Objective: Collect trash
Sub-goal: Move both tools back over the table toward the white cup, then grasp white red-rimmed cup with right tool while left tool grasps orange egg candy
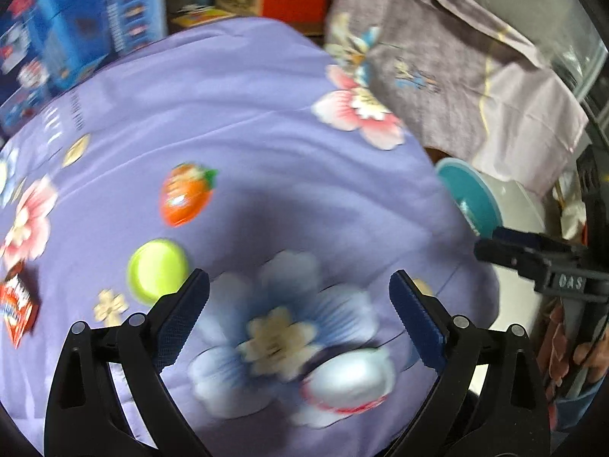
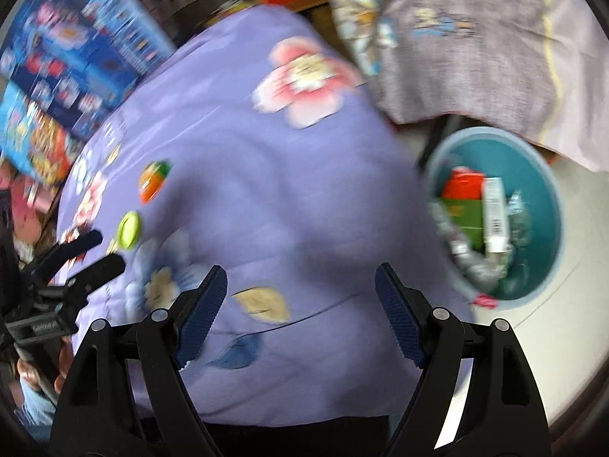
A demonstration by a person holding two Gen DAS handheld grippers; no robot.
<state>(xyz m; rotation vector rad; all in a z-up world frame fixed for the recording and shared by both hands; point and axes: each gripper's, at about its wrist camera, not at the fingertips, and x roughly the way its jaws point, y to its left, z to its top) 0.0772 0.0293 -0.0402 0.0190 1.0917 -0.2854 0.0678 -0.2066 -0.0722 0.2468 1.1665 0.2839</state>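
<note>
The left hand-held gripper (image 1: 298,306) hovers over the purple flowered cloth (image 1: 243,114) with its jaws spread wide and nothing between them. Directly under it and slightly toward its right finger lies a white crumpled wrapper with a red edge (image 1: 348,382), blurred but apparently the nearest piece of trash. Just beyond its left fingertip sits a round lime-green plastic lid (image 1: 158,270), farther ahead on that side an orange strawberry-shaped packet (image 1: 186,194), and far out to its left a red printed snack wrapper (image 1: 17,312). The right hand-held gripper (image 2: 300,302) is likewise released and empty, held above the same cloth near its edge. Ahead and to its right stands the teal round plastic bin (image 2: 548,175), on the pale floor beside the cloth, already holding a red-and-green carton, a white tube and crinkled clear plastic. A small red scrap (image 2: 485,301) lies at the bin's near rim, though whether it is inside or on the floor is unclear. Both views are smeared, so judging depth is risky: closing the left jaws too low could pinch the cloth along with the wrapper and drag the other items, and a light wrapper held loosely could slip before reaching the bin.
</note>
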